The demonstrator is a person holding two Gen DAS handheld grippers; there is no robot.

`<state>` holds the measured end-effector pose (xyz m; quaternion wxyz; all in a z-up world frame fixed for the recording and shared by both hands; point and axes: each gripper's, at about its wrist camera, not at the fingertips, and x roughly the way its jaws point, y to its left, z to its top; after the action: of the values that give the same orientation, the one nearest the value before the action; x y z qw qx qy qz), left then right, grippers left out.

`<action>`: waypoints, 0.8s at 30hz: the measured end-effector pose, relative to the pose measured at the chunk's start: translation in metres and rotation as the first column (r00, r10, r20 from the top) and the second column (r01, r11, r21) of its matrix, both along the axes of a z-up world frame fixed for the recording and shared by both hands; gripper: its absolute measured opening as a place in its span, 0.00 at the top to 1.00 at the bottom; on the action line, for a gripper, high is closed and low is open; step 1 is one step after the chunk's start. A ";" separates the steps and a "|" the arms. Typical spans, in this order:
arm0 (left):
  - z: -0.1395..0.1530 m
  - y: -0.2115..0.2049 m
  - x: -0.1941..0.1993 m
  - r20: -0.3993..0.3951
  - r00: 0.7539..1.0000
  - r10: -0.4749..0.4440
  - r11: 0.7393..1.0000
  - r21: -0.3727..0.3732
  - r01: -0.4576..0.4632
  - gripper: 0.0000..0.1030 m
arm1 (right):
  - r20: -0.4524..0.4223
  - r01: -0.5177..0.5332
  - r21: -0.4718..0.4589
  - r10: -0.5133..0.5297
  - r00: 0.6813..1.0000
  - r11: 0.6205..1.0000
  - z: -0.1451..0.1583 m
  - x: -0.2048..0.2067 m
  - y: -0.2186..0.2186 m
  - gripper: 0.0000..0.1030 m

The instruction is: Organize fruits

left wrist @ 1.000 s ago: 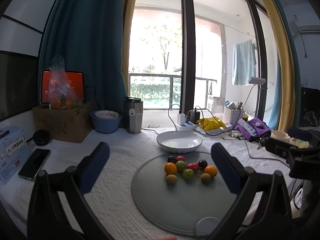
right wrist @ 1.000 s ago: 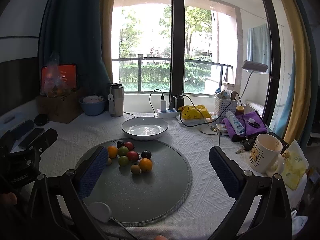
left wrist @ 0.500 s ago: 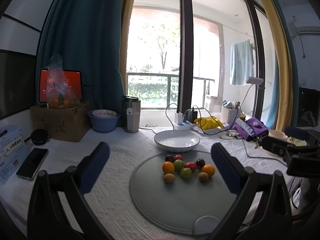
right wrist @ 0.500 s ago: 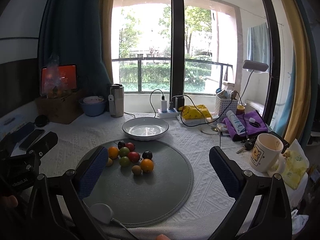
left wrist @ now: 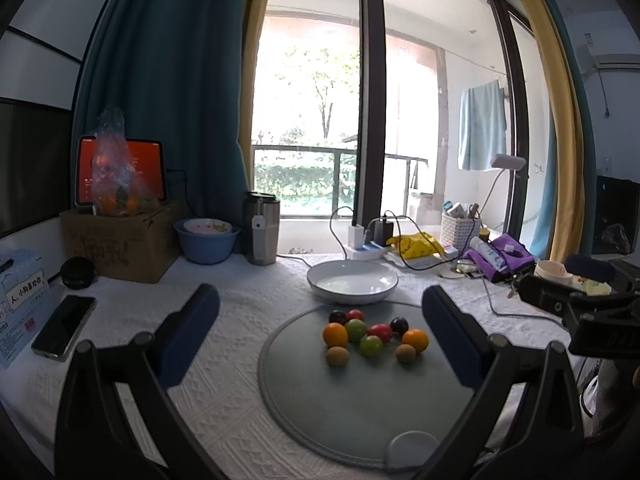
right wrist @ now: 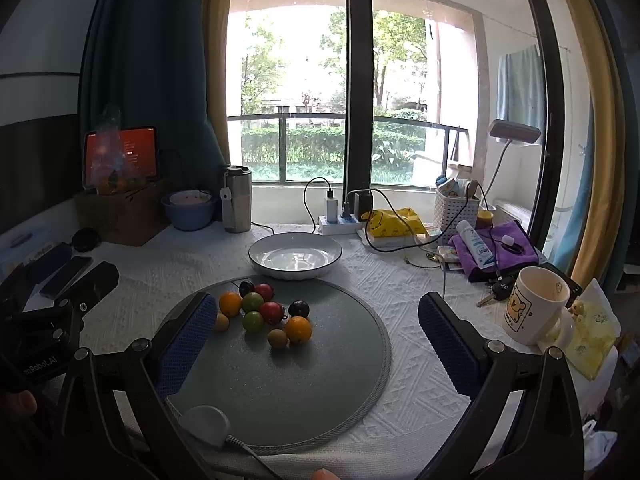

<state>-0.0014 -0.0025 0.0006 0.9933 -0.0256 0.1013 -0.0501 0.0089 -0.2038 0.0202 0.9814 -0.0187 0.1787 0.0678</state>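
The white bowl (right wrist: pixel 295 258) has nothing in it; the little fruits (right wrist: pixel 264 312) sit in a bunch on the round grey mat (right wrist: pixel 320 380) just in front of it; the left gripper (left wrist: pixel 320 336) and right gripper (right wrist: pixel 318 336) both have fingers wide apart, holding nothing; the mug (right wrist: pixel 534 304) stands on the surface to the right.

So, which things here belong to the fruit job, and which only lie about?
Job: fruits on round grey mat; empty white plate; both open grippers.
Lying about: mug, phone, steel tumbler, blue bowl.
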 end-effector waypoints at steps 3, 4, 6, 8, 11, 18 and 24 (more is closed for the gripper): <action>0.000 0.000 0.000 0.000 1.000 0.000 1.000 -0.001 0.000 0.01 | -0.001 0.000 -0.001 0.000 1.000 1.000 0.000 0.001 0.000 0.00; 0.000 0.000 0.000 0.000 1.000 0.000 1.000 -0.001 0.000 0.01 | 0.000 0.000 0.000 0.000 1.000 1.000 0.000 0.001 0.000 0.00; 0.000 0.000 0.000 -0.001 1.000 0.000 1.000 -0.001 0.000 0.01 | -0.001 -0.001 0.000 0.001 1.000 1.000 0.000 0.001 -0.001 0.00; 0.000 0.000 0.000 0.000 1.000 0.001 1.000 -0.001 -0.001 0.01 | -0.001 0.000 0.000 0.000 1.000 1.000 0.000 0.001 -0.001 0.00; 0.000 0.000 0.000 0.001 1.000 0.001 1.000 0.000 -0.001 0.01 | -0.001 -0.001 0.000 0.001 1.000 1.000 0.000 0.001 0.000 0.00; 0.001 -0.001 0.000 0.002 1.000 -0.001 1.000 -0.001 0.001 0.01 | -0.001 0.000 0.000 0.000 1.000 1.000 0.000 0.001 -0.001 0.00; 0.001 -0.002 0.000 0.001 1.000 0.000 1.000 -0.001 0.000 0.01 | -0.004 -0.001 -0.002 0.001 1.000 1.000 0.000 0.002 0.000 0.00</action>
<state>-0.0016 -0.0041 0.0013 0.9933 -0.0261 0.1006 -0.0500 0.0105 -0.2042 0.0203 0.9810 -0.0195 0.1805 0.0679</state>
